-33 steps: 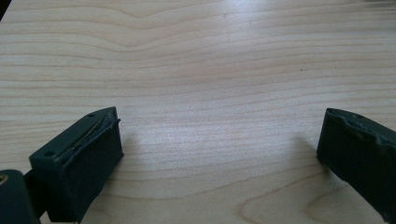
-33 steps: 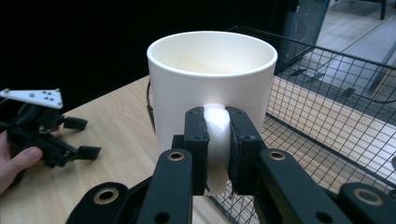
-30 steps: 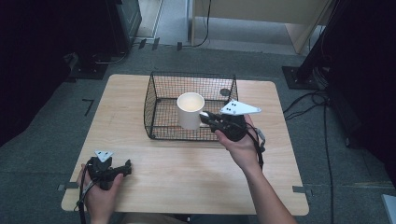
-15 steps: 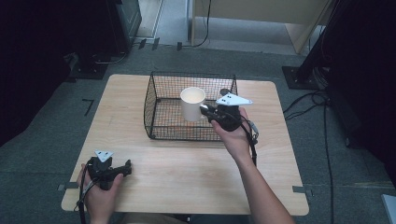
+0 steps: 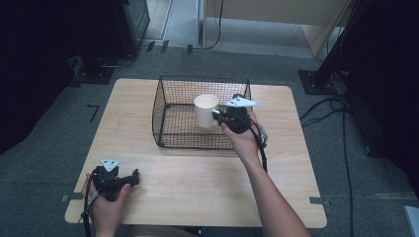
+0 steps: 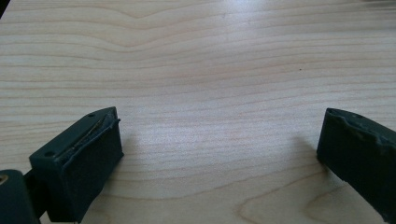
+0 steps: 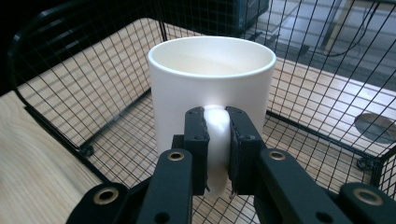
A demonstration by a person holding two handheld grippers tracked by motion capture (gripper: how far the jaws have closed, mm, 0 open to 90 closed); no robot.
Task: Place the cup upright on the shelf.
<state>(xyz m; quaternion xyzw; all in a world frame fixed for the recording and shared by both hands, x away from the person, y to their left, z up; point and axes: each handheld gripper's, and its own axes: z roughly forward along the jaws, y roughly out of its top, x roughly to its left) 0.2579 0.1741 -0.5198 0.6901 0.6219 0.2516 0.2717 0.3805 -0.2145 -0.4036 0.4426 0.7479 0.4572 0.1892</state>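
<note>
Leftmost, the left gripper [image 5: 134, 177] rests on the pale wooden table [image 5: 197, 182], jaws wide apart with bare wood between them. Rightward, the right gripper [image 7: 217, 140] pinches the white ceramic mug's [image 7: 210, 88] handle inside the black wire basket [image 5: 163, 106].

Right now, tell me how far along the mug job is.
Done: the right hand-held gripper is shut on the white mug's handle, and the mug is inside the wire basket. In hand: it looks to hang above the basket floor, upright. Left, probably: set it down and let go. The left hand-held gripper sits open on the table.
</note>
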